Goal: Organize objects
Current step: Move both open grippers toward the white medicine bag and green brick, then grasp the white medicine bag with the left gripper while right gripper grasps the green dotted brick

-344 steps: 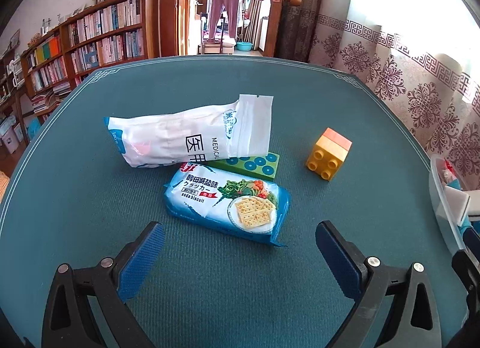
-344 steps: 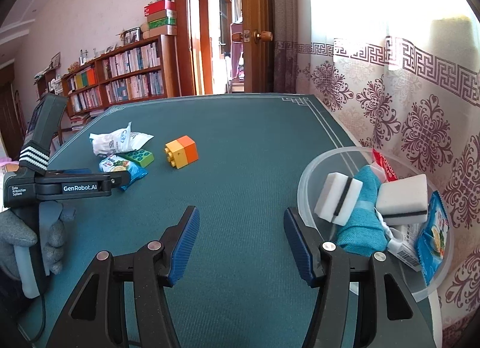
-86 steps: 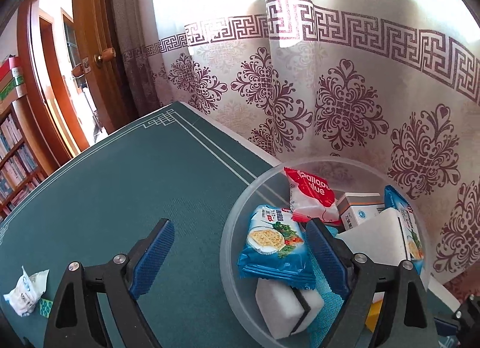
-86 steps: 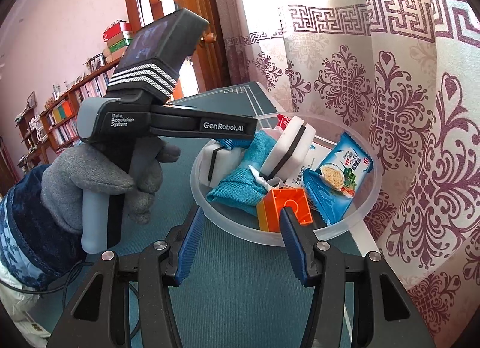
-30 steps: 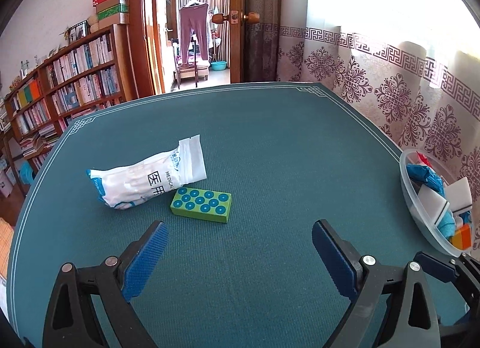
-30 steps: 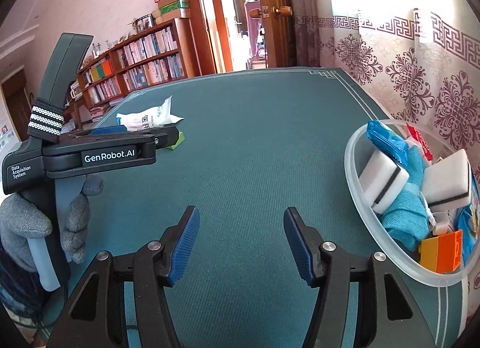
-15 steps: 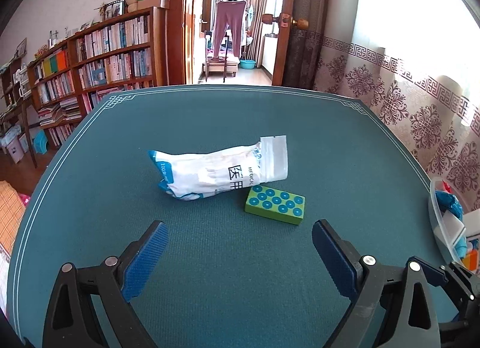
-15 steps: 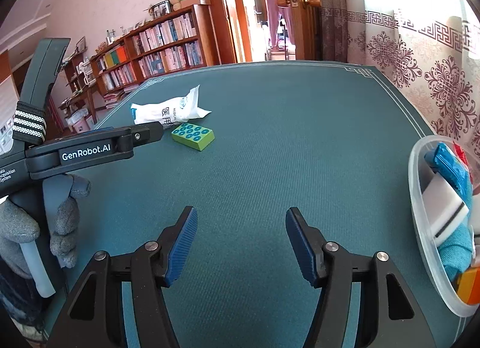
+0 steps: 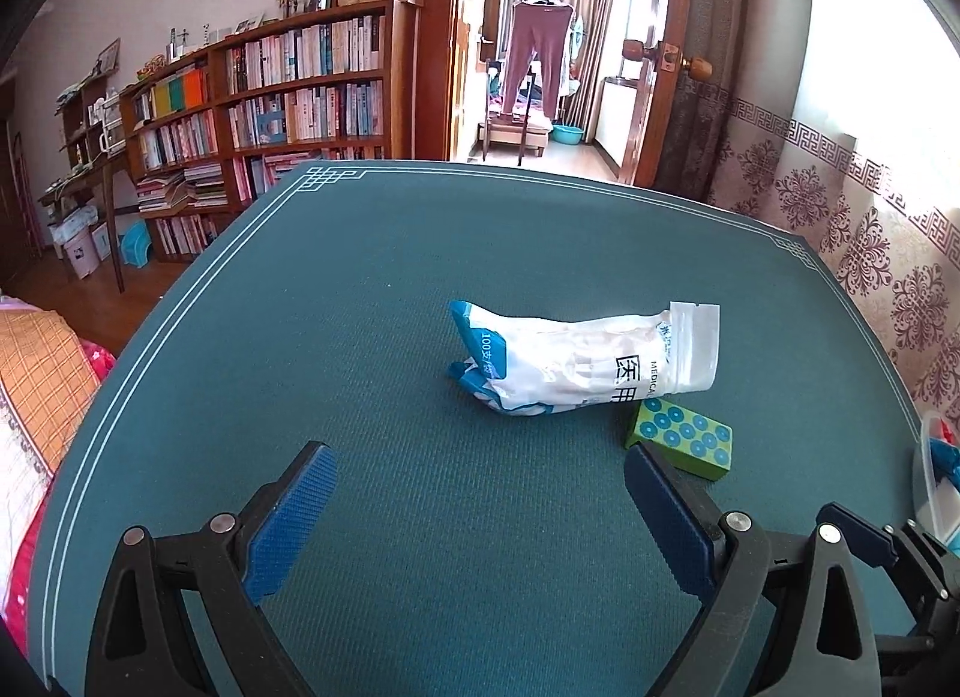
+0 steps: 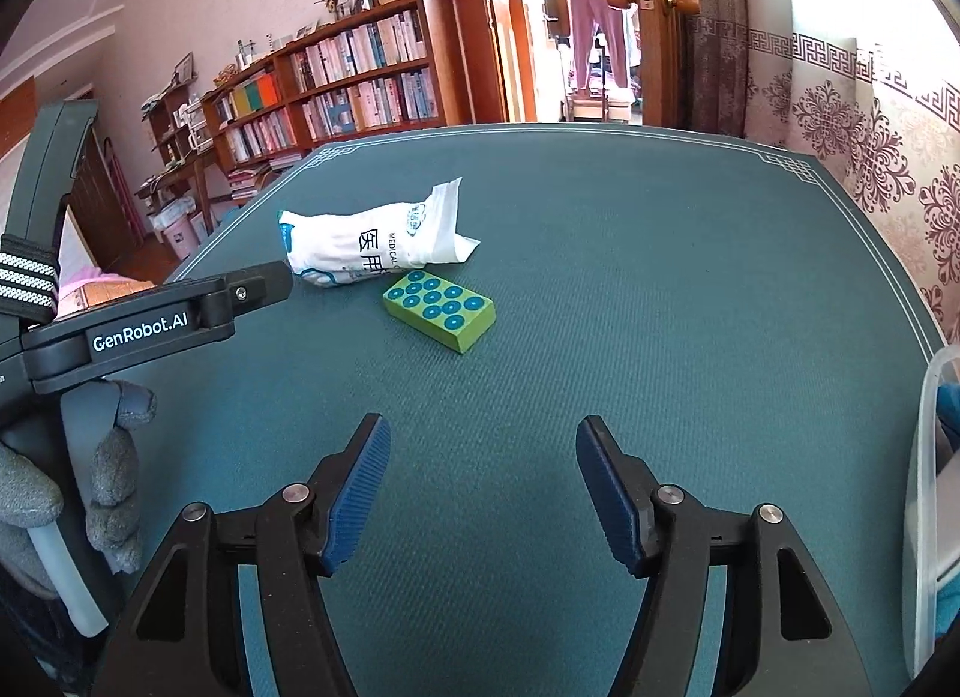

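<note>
On the green desk [image 9: 372, 253], right of centre in the left wrist view, two loose things are left: a white medical-supply bag [image 9: 585, 361] with blue printing, lying on its side, and a green toy block [image 9: 681, 437] with blue studs just below and to the right of it. The bag's lower edge overlaps or touches the block's far corner; from the right wrist view the bag [image 10: 372, 244] sits at upper left of centre with the block [image 10: 441, 310] directly in front of it, very close.

At the far right edge of both views a clear plastic bowl [image 10: 921, 493] shows only as a sliver of rim, with something blue inside; its other contents cannot be made out.

The left gripper [image 9: 477, 508] hangs above the desk with its jaws spread wide and nothing between them, aimed a little left of the bag. The right gripper [image 10: 483, 487] is likewise spread and empty, low over bare desk, with the block ahead and to the left. The gloved left hand [image 10: 66, 475] grips its handle at the left edge of the right wrist view.

Judging by the layout, the sorting looks well advanced: the bowl holds items, and only the bag and the block remain to be gathered.
</note>
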Available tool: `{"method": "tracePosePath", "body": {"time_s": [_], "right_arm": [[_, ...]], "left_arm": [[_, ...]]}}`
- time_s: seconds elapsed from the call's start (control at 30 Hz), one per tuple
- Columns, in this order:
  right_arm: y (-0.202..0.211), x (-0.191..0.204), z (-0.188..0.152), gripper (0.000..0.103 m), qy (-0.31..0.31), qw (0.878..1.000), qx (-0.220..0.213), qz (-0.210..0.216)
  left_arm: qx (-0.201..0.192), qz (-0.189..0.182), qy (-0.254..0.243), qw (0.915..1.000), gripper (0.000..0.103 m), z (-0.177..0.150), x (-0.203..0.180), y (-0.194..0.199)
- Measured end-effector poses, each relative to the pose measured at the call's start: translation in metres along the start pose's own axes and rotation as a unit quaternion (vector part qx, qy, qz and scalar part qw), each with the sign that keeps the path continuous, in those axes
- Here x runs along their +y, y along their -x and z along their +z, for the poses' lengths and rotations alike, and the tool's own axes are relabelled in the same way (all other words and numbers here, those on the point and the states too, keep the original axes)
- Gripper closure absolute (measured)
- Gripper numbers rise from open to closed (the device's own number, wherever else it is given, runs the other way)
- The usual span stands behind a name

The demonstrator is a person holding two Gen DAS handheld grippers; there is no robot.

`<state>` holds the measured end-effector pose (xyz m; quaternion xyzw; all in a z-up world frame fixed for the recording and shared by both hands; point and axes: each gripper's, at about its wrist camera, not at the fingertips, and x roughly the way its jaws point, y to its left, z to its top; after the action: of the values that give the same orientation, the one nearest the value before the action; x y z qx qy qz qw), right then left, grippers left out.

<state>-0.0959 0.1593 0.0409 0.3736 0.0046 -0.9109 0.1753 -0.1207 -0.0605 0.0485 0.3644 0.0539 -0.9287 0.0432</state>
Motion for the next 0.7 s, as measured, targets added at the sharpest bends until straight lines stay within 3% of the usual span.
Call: {"method": "tracePosePath", "body": {"time_s": [0.5,0.7], "right_arm": [[-0.056,0.017,0.038,0.037,-0.016,0.999,0.032,0.022],[-0.07,0.028,0.047,0.029,-0.009,0.999,0.031,0.009]], "left_arm": [[0.023,0.019,0.046,0.9985,0.004,0.002,0.025,-0.015],[0.038,0.033,0.076,0.9959,0.004,0.002,0.039,-0.022]]}}
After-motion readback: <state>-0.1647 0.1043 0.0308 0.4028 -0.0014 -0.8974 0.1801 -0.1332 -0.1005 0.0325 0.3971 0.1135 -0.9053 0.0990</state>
